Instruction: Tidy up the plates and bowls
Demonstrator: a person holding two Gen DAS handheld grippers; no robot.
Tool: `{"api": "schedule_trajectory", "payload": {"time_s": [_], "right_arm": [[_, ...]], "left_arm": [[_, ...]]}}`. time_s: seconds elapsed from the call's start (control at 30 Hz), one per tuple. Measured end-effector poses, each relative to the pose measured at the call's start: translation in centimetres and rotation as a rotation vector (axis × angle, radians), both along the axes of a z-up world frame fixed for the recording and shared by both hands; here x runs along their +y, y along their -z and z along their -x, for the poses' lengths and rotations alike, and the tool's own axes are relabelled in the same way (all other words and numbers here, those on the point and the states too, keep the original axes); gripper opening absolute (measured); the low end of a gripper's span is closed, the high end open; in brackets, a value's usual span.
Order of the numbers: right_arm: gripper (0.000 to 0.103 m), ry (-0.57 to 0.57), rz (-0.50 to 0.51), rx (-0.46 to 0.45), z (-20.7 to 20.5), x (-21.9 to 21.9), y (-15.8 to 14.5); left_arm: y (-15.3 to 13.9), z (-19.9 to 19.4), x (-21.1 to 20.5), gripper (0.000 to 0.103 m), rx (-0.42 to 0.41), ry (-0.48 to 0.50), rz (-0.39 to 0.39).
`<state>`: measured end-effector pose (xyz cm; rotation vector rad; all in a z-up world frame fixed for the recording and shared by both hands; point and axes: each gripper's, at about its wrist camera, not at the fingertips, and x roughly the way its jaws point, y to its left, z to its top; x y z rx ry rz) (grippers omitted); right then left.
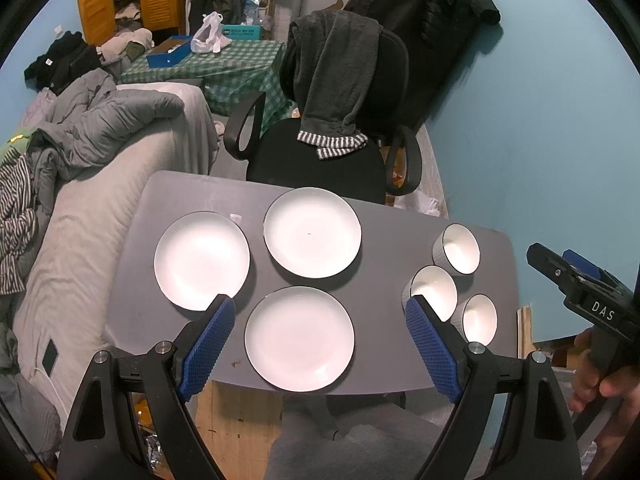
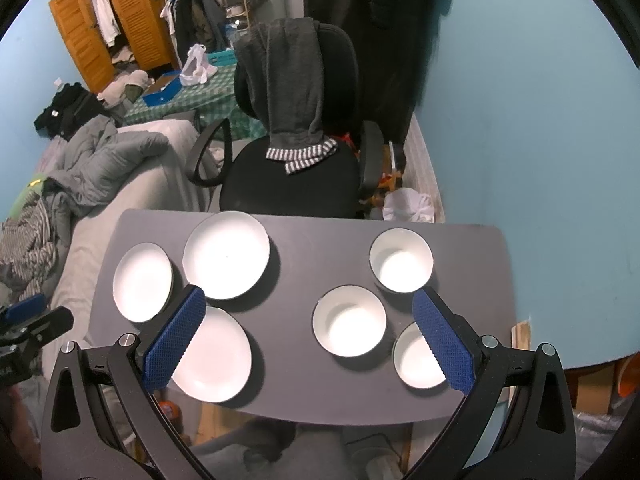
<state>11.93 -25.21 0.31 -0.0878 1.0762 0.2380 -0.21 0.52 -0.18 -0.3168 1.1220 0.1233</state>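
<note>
Three white plates lie on the grey table [image 1: 384,344]: a left plate [image 1: 201,260], a far plate [image 1: 312,233] and a near plate [image 1: 299,338]. Three white bowls stand at the right: a far bowl [image 2: 401,260], a middle bowl [image 2: 349,321] and a near bowl [image 2: 418,356]. My left gripper [image 1: 320,304] hovers open above the near plate, holding nothing. My right gripper [image 2: 308,296] hangs open over the table's middle, empty, the middle bowl between its fingers in view. The right gripper [image 1: 576,280] also shows at the right edge of the left wrist view.
A black office chair [image 1: 320,160] with a dark towel over its back stands behind the table. A bed [image 1: 92,208] with grey bedding runs along the left side. The blue wall [image 1: 540,140] is close on the right. A person's hand [image 1: 596,376] holds the right tool.
</note>
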Motion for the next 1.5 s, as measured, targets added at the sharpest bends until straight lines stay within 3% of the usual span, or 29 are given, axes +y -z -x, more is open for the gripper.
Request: {"api": "schedule_trajectory", "payload": {"time_s": [1.2,1.5], "right_arm": [[0.101,-0.001,0.011,0.002,0.7,0.3,0.4],[0.101,-0.031,-0.022,0.014,0.8,0.9,1.2]], "left_arm": [[0.5,0.9,0.4,0.089,0.01,-0.008,-0.001],[1.9,1.5,1.4,0.089,0.037,-0.013,-0.009]]}}
